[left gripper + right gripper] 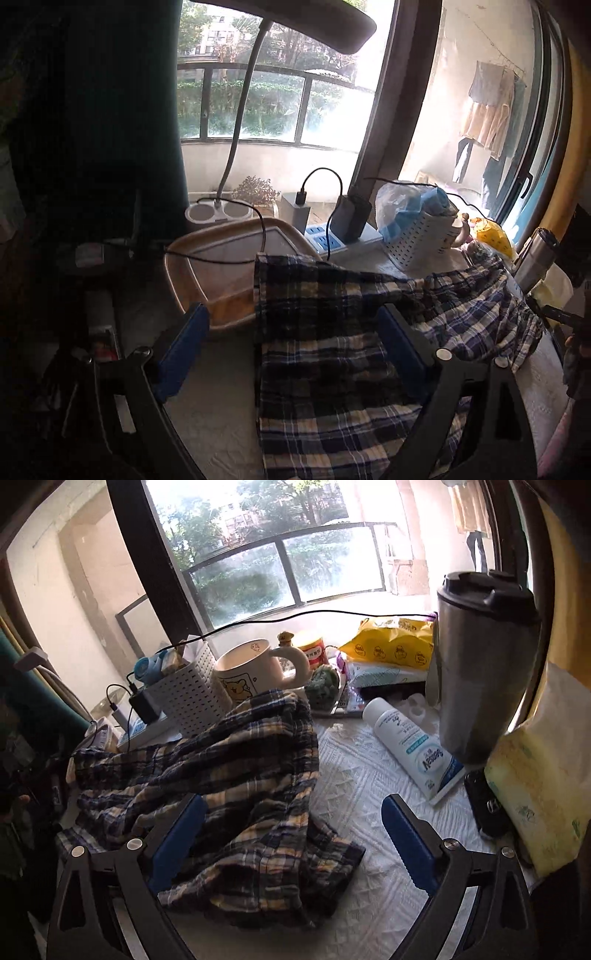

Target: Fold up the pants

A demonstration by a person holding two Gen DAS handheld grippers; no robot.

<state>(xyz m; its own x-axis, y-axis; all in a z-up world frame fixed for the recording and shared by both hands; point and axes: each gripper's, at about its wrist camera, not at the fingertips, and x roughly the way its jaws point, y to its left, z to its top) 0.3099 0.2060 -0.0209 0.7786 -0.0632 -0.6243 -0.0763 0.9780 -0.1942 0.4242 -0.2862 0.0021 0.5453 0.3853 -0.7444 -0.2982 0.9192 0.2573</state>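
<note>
Right wrist: "Senzey" (roughly) on white tube; both fingers apart over plaid pants.

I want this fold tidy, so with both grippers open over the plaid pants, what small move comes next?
Probably close the right gripper on the rumpled edge of the blue, yellow and white plaid cotton pants: that side lies bunched on the white textured tablecloth, and neither open gripper holds any fabric.

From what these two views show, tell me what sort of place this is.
Probably a lived-in room at home, at a cluttered table by a balcony window: laundry hangs outside, and a mug, a lotion tube and plaid pants share the table.
</note>
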